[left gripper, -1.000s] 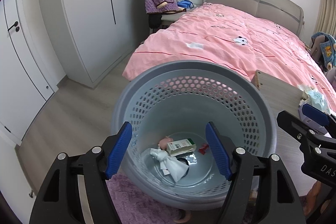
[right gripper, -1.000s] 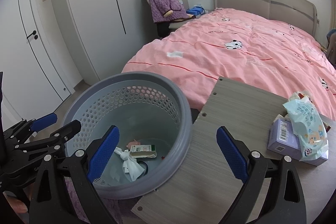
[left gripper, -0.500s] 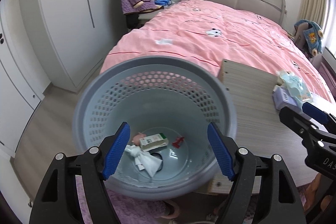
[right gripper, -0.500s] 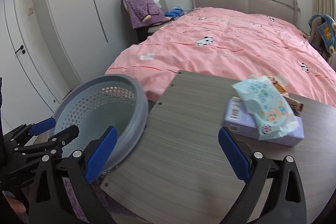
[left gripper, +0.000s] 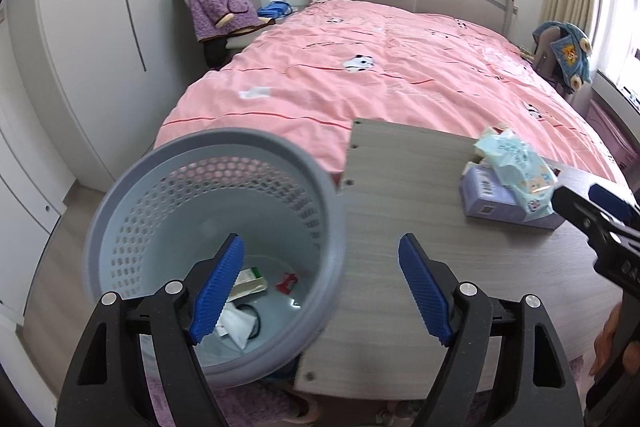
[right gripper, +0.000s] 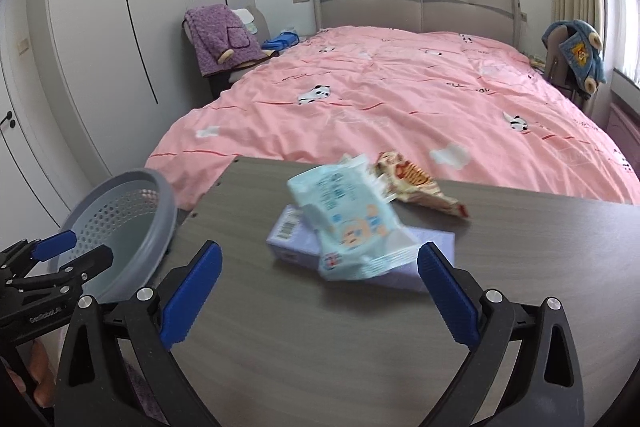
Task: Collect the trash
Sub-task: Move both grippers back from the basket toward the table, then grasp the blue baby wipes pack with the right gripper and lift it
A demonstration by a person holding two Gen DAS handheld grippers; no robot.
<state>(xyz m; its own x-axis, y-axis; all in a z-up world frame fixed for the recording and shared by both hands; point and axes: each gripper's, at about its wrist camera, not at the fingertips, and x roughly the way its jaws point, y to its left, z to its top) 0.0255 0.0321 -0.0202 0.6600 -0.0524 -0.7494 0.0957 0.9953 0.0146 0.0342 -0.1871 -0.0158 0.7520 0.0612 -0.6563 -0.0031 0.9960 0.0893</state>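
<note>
Both the left gripper [left gripper: 320, 285] and right gripper [right gripper: 320, 285] gape wide, holding nothing. The pale-blue wipes packet [right gripper: 348, 223] lies on a lilac box [right gripper: 292, 241] on the grey wood-grain table [right gripper: 320, 347] — the perforated grey plastic basket [left gripper: 132, 227] beside the table's edge holds scraps.

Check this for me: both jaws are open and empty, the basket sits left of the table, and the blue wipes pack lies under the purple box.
One thing is wrong. The wipes pack lies on top of the purple box, not under it; the right wrist view shows this. The rest holds: left gripper and right gripper are open and empty, and the basket sits left of the table.
</note>
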